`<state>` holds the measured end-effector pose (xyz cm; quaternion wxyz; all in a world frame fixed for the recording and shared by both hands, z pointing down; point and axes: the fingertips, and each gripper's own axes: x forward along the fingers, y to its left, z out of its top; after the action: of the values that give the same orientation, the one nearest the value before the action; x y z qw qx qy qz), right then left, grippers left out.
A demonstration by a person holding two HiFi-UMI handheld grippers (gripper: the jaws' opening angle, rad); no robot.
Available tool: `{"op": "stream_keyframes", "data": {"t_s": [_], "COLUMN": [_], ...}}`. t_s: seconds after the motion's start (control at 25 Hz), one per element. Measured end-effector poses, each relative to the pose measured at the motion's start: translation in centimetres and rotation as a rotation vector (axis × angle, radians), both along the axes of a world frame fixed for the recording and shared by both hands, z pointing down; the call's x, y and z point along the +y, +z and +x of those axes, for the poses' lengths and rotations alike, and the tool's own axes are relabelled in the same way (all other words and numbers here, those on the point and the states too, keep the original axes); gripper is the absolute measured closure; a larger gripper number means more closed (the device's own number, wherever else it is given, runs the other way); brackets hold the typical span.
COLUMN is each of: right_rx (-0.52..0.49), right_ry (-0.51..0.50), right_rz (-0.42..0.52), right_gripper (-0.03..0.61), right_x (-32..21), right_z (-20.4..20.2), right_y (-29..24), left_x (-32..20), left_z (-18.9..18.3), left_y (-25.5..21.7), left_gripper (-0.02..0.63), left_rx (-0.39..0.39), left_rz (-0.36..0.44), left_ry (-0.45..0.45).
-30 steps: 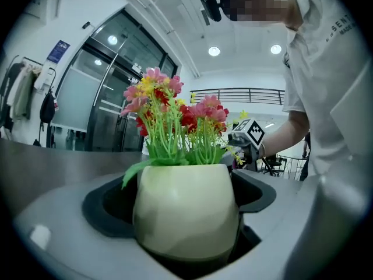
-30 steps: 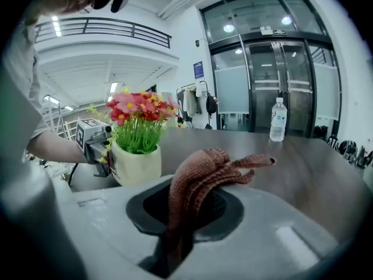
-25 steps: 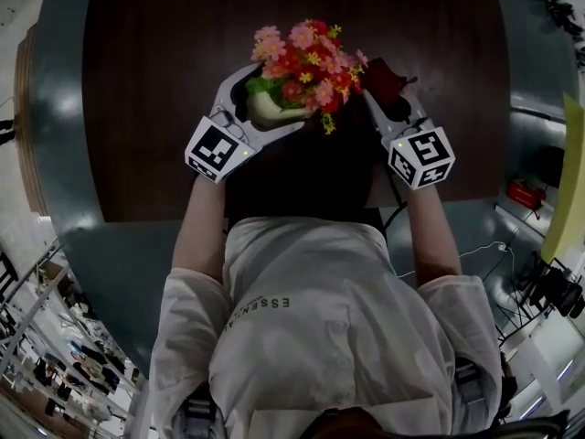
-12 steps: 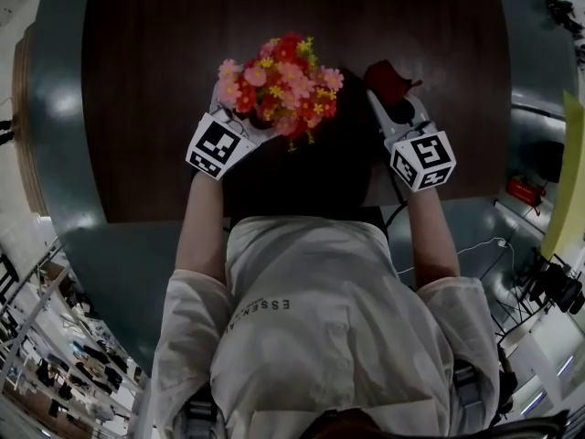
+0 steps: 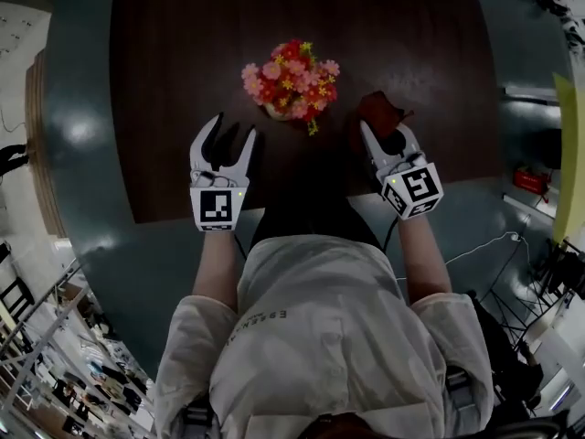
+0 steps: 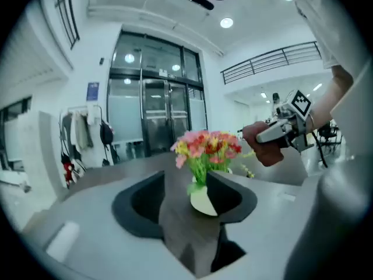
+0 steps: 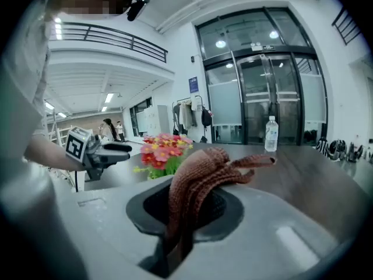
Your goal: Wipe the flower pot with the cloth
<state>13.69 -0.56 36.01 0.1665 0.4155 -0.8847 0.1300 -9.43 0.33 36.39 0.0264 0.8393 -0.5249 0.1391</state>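
Observation:
The flower pot (image 5: 285, 88), a pale pot full of pink, red and yellow flowers, stands on the dark wooden table (image 5: 183, 44). My left gripper (image 5: 232, 135) hangs below and left of it, clear of the pot. Its jaws are closing with nothing between them. In the left gripper view the flower pot (image 6: 203, 198) sits farther off, beyond my left gripper (image 6: 190, 214). My right gripper (image 5: 385, 136) is shut on the reddish-brown cloth (image 5: 377, 111), to the right of the pot. In the right gripper view, the cloth (image 7: 198, 179) droops from my right gripper (image 7: 180, 217).
A clear water bottle (image 7: 270, 134) stands farther back on the table in the right gripper view. The table's near edge runs just under both grippers, with grey floor around it. Glass doors and a coat rack are in the background.
My left gripper has let go of the flower pot and drawn back toward the person; the pot now stands alone on the table. My right gripper has pulled back slightly, still holding the cloth.

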Motion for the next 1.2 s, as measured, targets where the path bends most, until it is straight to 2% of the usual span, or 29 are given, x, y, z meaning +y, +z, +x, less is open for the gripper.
{"op": "stream_keyframes", "data": {"t_s": [0.08, 0.12, 0.16, 0.24, 0.36, 0.68, 0.96, 1.2], "right_rx": [0.006, 0.000, -0.019, -0.074, -0.113, -0.127, -0.083, -0.083], "right_ry": [-0.015, -0.012, -0.008, -0.020, -0.058, -0.151, -0.083, -0.018], "right_rz": [0.032, 0.043, 0.050, 0.067, 0.121, 0.198, 0.216, 0.232], "right_gripper": [0.526, 0.526, 0.526, 0.526, 0.526, 0.526, 0.526, 0.528], "right_x": [1.7, 2.4, 3.1, 4.8, 8.7, 23.3, 31.3, 35.2], "right_z": [0.0, 0.3, 0.7, 1.0, 0.8, 2.7, 5.8, 7.5], "right_y": [-0.8, -1.2, -1.6, -2.3, -3.9, -7.8, -9.5, -11.9], "left_x": [1.5, 2.4, 3.5, 6.0, 10.8, 25.0, 34.7, 38.2], "left_z": [0.0, 0.3, 0.7, 1.9, 3.5, 6.6, 11.2, 12.3], "left_y": [-4.3, -5.6, -6.2, -6.4, -6.4, -12.3, -14.0, -16.4], "left_gripper": [0.459, 0.555, 0.601, 0.603, 0.603, 0.603, 0.603, 0.603], "left_rx": [-0.005, 0.021, 0.054, 0.099, 0.106, 0.160, 0.214, 0.210], "left_rz": [0.107, 0.129, 0.124, 0.080, 0.067, 0.180, 0.172, 0.190], "left_ry": [-0.062, -0.092, -0.115, -0.134, -0.145, -0.192, -0.173, -0.153]}}
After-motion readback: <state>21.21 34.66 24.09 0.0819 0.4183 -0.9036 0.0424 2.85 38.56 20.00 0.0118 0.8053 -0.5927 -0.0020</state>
